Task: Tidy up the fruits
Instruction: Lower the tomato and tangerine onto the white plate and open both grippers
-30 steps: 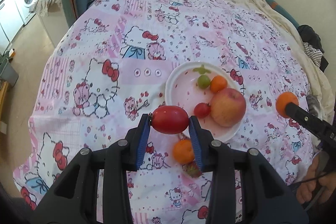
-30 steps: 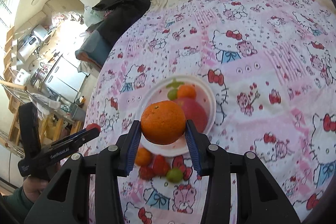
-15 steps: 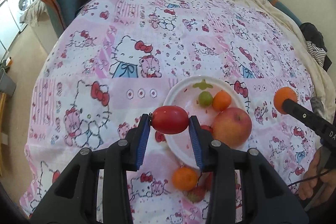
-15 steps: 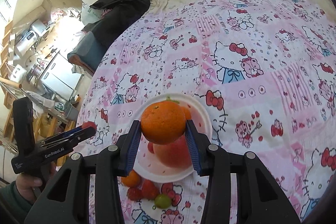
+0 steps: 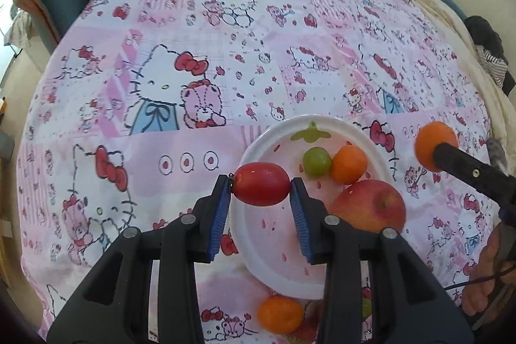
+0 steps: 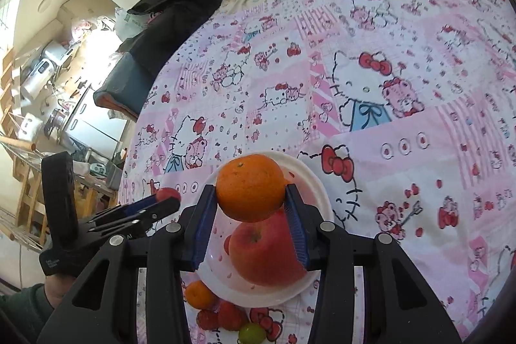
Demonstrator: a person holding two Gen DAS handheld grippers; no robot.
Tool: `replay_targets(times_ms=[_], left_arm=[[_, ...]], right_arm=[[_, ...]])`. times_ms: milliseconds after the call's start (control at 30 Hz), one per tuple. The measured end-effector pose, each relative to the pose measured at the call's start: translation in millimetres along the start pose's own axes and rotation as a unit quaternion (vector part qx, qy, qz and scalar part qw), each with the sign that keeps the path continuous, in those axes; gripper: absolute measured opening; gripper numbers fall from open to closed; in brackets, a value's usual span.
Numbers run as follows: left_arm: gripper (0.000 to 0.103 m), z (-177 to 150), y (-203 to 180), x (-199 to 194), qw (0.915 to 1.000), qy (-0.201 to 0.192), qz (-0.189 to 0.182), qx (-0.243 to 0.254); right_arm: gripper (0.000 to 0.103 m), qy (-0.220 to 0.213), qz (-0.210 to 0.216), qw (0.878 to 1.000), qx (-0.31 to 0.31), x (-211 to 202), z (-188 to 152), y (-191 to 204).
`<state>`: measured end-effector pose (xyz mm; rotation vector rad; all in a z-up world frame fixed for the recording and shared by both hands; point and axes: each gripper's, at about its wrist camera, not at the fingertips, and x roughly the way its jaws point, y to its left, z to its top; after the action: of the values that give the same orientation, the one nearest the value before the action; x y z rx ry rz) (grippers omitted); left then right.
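My left gripper (image 5: 261, 191) is shut on a red tomato (image 5: 262, 183), held above the left rim of the white plate (image 5: 277, 257). The plate holds a red apple (image 5: 371, 205), a small orange (image 5: 349, 164) and a green fruit (image 5: 317, 162). My right gripper (image 6: 251, 199) is shut on an orange (image 6: 251, 187) above the plate (image 6: 317, 186) and the apple (image 6: 262, 250). In the left wrist view the right gripper's orange (image 5: 433, 144) hangs right of the plate.
Loose fruit lies on the Hello Kitty cloth (image 5: 193, 60) near the plate's front edge: a small orange (image 5: 280, 313), red strawberries (image 6: 222, 316) and a green fruit (image 6: 251, 333). A dark chair with clothes (image 6: 167, 18) stands beyond the table's far edge.
Both grippers have moved forward over the table with their fruit still held. The plate now sits lower and closer in both views, partly under the fingers.
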<state>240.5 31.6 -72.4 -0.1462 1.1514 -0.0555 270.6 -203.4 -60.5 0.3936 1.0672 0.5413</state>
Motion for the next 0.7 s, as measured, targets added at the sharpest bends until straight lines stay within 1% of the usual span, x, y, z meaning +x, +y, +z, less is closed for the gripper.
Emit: replay_targets(times_ms=[167,233,367,500,700], left_arm=[[0.034,2.7,-3.1,12.9,0.9998,0.013,-0.011,0.009],[0.034,4.3,-4.1,16.4,0.9997,0.012,-0.015,0.015],[0.034,7.4,-4.0,28.8,0.9996,0.018,-0.014,0.020],[0.034,9.6,-6.4,39.5,0.9993,0.026,-0.012,0.025],[0.034,6.0,-13.9,44.9,0.9985,0.031,-0.025,0.038]], right_arm=[[0.045,0.034,-0.012,0.999,-0.003,31.2,3.9,-6.3],[0.045,0.047,-0.026,0.999,0.009,38.7,1.9,-11.0],[0.045,0.068,-0.039,0.997,0.026,47.5,-4.5,-21.1],[0.045,0.069,-0.012,0.995,0.078,47.3,-4.6,-38.1],[0.045,0.082,-0.035,0.991,0.097,52.3,-7.5,-52.1]])
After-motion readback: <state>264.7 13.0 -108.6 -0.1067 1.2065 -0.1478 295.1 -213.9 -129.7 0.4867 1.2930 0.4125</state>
